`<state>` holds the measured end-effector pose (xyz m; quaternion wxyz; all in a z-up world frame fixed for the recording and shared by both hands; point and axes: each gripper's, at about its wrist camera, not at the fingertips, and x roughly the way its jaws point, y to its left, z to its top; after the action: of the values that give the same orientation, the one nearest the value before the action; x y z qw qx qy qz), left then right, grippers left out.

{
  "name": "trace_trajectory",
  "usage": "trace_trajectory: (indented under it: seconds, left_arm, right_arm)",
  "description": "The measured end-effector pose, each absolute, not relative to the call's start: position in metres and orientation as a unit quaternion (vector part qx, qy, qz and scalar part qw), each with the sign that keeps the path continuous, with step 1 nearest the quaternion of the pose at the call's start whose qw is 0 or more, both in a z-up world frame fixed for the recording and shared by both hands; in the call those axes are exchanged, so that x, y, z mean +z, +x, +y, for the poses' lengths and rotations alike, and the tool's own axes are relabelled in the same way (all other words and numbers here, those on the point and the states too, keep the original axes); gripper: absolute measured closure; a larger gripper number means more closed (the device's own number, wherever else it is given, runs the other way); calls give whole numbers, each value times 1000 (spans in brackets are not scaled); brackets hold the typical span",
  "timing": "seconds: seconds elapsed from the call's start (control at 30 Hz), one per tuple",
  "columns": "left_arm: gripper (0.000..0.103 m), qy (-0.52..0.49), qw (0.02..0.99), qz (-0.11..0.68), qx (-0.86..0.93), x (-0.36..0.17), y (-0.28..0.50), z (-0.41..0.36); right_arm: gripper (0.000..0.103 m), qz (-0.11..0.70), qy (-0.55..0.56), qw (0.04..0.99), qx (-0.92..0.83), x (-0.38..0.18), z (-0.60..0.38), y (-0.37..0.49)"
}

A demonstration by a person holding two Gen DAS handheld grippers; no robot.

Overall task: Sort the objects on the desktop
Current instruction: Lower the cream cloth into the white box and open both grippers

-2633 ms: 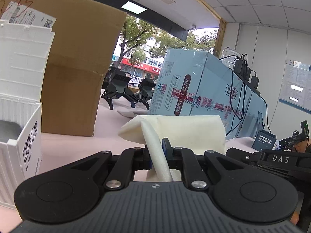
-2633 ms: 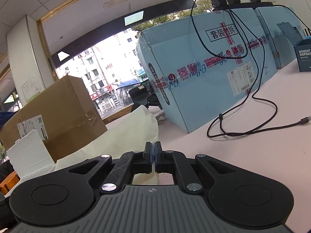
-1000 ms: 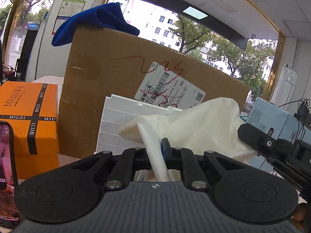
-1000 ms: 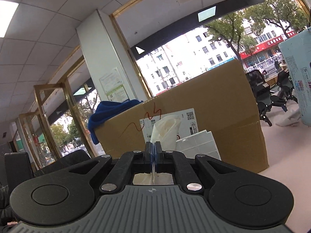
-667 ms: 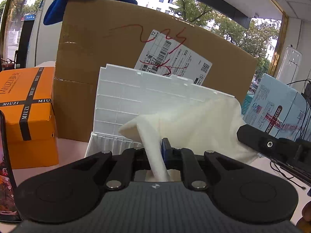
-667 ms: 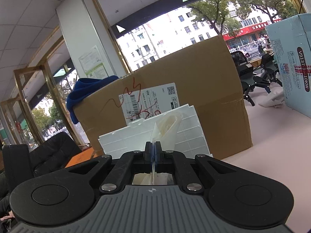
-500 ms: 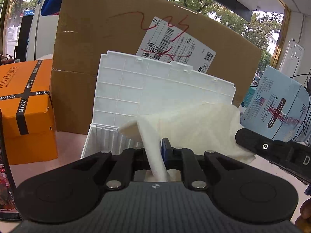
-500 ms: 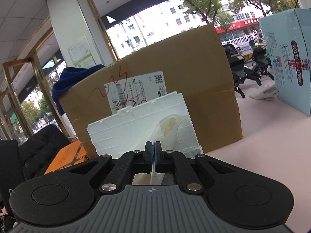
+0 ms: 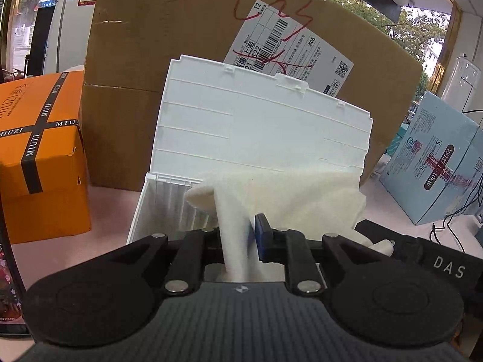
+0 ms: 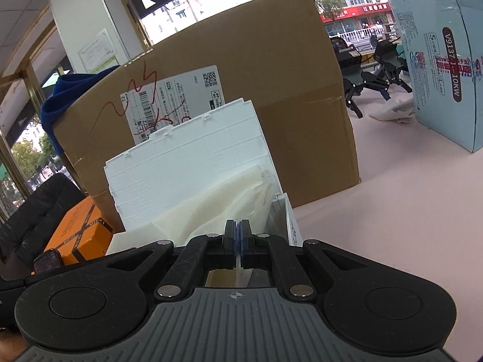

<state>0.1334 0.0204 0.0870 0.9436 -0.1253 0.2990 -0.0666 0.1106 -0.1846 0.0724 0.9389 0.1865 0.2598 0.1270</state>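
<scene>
With both tongs pinching it, the cream cloth (image 9: pixel 289 199) hangs stretched over the open mouth of the white storage box (image 9: pixel 145 208). Left gripper (image 9: pixel 241 235) is clamped on a bunched fold of one edge; right gripper (image 10: pixel 237 235) is closed tight on a thin edge of the same cloth. Two-point hold makes sense: limp fabric sags and bunches from one pinch, and two keep it spread wide enough to clear the box walls.

Positions relative to the white box:
- Lid (image 9: pixel 262 120) is tipped up and back, leaning on the brown carton (image 9: pixel 151 60) right behind it, so the mouth is open from above and from the near side.
- Cloth sits at rim height, its far edge against the lid's lower part. Can't tell how much is already below the rim; the gripper bodies block that.
- Orange box (image 9: pixel 39 157) is beside it on the pink desk (image 10: pixel 407 211), on the left gripper's side; light blue carton (image 9: pixel 437 166) is well apart on the other side.

My read: the cloth is either going in or coming out. Snag risk is the rim nearest the right gripper.
</scene>
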Motion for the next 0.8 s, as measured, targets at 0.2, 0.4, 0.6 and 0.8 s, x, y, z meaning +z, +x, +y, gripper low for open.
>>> trace_trajectory:
  seconds: [0.2,0.4,0.6,0.8]
  left_arm:
    - [84,-121,945,298,-62,95,129,21]
    - [57,-133,941,303,-66,93,131,22]
    - [19,-138,947,281,-67,99,128,24]
    - [18,-135,963,221,-73,113,113,25]
  right_arm:
    - [100,256,191,939,128,78,-188,108]
    - [77,257,238,929,116,80,-200,106]
    - [50,256,266,922,115,80,-207,107]
    - [36,240,277,922,127,84,-208,103]
